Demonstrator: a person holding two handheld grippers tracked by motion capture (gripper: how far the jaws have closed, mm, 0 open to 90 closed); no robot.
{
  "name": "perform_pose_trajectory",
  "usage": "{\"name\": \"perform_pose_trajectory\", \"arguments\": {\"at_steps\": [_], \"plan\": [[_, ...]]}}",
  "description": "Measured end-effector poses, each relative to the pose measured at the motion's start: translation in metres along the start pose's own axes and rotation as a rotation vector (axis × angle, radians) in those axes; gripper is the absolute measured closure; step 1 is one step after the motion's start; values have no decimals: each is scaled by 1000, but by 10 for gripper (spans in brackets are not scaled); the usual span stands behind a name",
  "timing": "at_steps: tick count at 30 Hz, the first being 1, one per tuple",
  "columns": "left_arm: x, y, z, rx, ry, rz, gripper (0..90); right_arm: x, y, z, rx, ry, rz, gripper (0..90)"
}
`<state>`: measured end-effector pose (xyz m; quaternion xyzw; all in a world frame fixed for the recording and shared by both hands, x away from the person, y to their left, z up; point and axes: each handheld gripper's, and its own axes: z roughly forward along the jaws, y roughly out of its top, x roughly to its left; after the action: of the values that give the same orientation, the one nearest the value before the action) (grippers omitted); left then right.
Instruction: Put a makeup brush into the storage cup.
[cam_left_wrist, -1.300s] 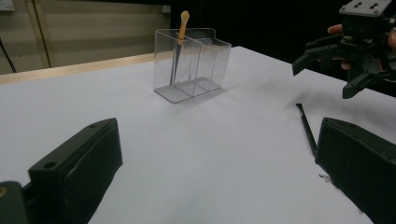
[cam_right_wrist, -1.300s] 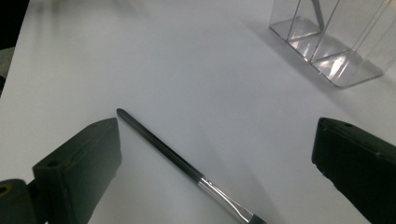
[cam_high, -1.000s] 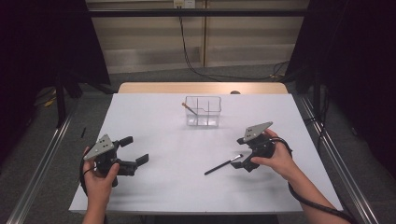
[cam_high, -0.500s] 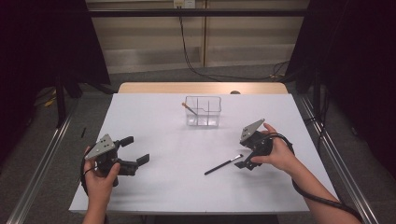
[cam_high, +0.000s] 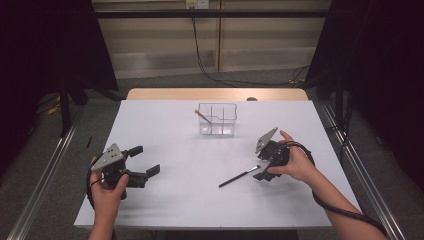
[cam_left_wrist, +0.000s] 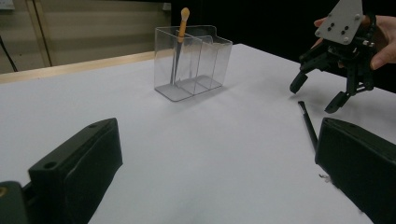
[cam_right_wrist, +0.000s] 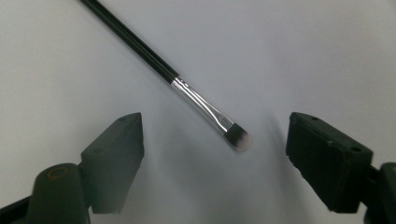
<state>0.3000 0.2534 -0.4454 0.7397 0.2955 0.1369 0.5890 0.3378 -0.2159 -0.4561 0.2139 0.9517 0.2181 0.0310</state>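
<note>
High view: white table (cam_high: 200, 200); a black makeup brush (cam_high: 240, 176) lies flat on it, right of centre, its bristle end beside the right gripper (cam_high: 263, 171).
Right gripper: pointed down over the brush's bristle end; its jaws have just been closing, yet stand apart on either side of the tip, touching nothing.
Left gripper (cam_high: 142, 161): held near the table's left front, jaws wide apart, nothing between them.
Clear organizer (cam_high: 217, 119): stands at the far middle, an orange-handled brush (cam_high: 202, 117) leaning in one compartment.
Writing: no brand or label readable anywhere.
Hard to make out: the black brush's handle end is cut off in the right gripper view; the organizer's dividers blur together from above.
</note>
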Motion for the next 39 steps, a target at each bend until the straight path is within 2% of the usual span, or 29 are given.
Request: {"name": "perform_pose_trajectory", "arguments": {"at_steps": [3,13,17,20,23,24,26,32,33,35,39], "plan": [[0,0,0,3,0,-1,6,1,1,3,19,0,-18,247],[1,0,0,5,0,-1,6,2,5,6,60,7,-15,335],[0,0,1,5,-2,-3,6,5,6,3,66,13,-27,517],[0,0,1,8,-5,3,6,7,7,3,78,19,-41,588],[-1,0,2,9,-4,4,6,8,9,2,94,20,-53,741],[-1,1,2,9,-4,5,6,9,10,2,105,19,-48,743],[-1,0,2,7,-4,2,6,10,11,2,108,18,-69,756],[-1,1,2,10,-5,6,6,13,12,1,125,21,-55,900],[-1,1,2,9,-4,6,6,12,12,2,140,12,-48,900],[-2,1,2,10,-7,8,6,12,10,1,134,16,-33,900],[-2,1,3,14,-7,11,6,13,11,1,135,4,-54,900]]}}
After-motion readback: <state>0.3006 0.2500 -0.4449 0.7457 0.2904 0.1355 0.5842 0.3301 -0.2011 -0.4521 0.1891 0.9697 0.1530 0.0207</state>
